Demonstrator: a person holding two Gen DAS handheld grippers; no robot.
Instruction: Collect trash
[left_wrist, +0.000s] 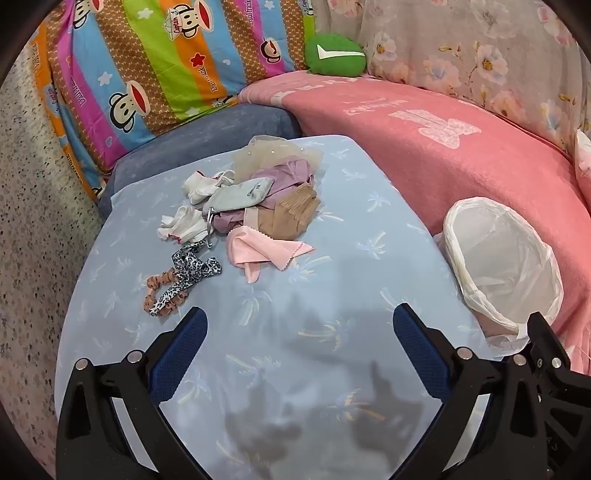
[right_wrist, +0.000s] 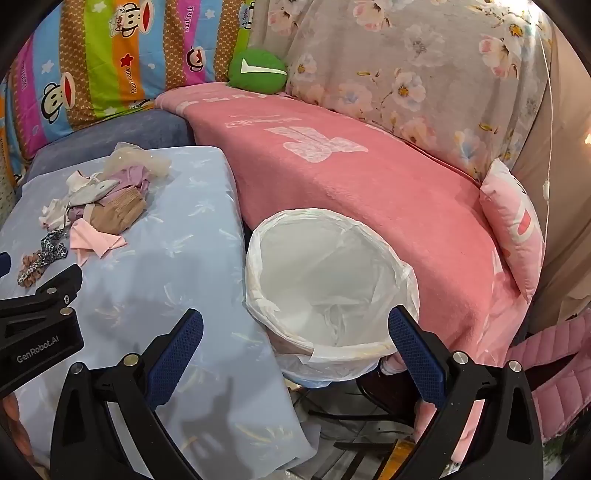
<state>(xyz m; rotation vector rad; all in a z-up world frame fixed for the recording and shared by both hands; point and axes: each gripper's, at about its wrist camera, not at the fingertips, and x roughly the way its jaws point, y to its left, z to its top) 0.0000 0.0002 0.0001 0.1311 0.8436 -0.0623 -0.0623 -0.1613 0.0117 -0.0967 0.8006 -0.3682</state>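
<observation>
A pile of small cloth scraps lies on the light blue table cover: a pink square cloth, a tan stocking, white socks, and leopard-print hair ties. The pile also shows in the right wrist view. A bin lined with a white bag stands at the table's right edge. My left gripper is open and empty above the table, short of the pile. My right gripper is open and empty over the bin.
A pink blanket covers the sofa behind the bin. A striped monkey-print pillow, a green cushion and a floral cover stand at the back. The left gripper's body shows at the right view's left edge.
</observation>
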